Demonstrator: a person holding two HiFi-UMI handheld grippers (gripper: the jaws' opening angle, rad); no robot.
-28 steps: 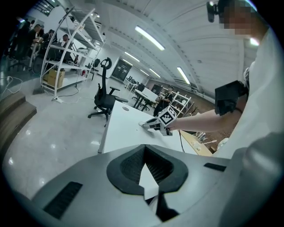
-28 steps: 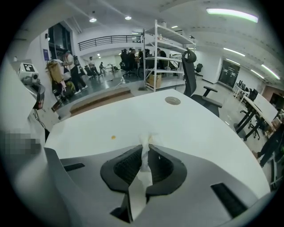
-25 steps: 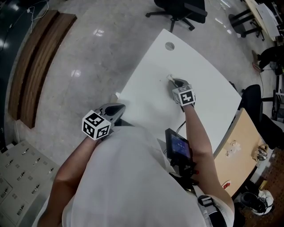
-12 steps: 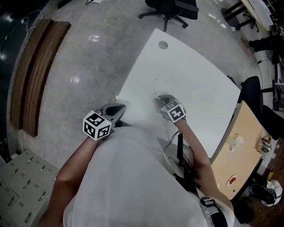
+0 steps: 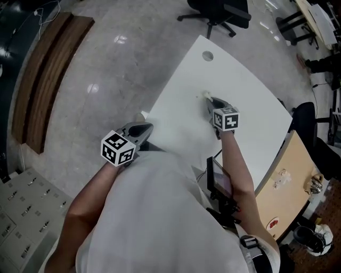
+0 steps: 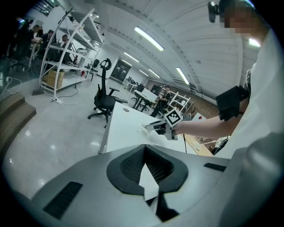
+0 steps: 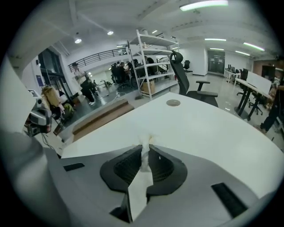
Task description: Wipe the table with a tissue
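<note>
my right hand-held gripper (image 5: 209, 99) pinches a twisted tissue (image 7: 144, 156) against the tabletop (image 5: 250, 106), short of the cable hole (image 5: 208, 55). i judge dragging could tear it or pull it free. the left hand-held gripper (image 5: 141, 129) is clenched, empty.

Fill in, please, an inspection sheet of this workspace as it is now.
surface: white table with one round port.
job's things: tissue, bunched between the right jaws.
clutter: nothing seen on the table.
grippers: right hand-held gripper shut on the tissue, over the table; left hand-held gripper shut, empty, beside the table's near corner.
cables: thin white cable on the floor, far left.
surroundings: chair, wooden step, tan desk.
</note>
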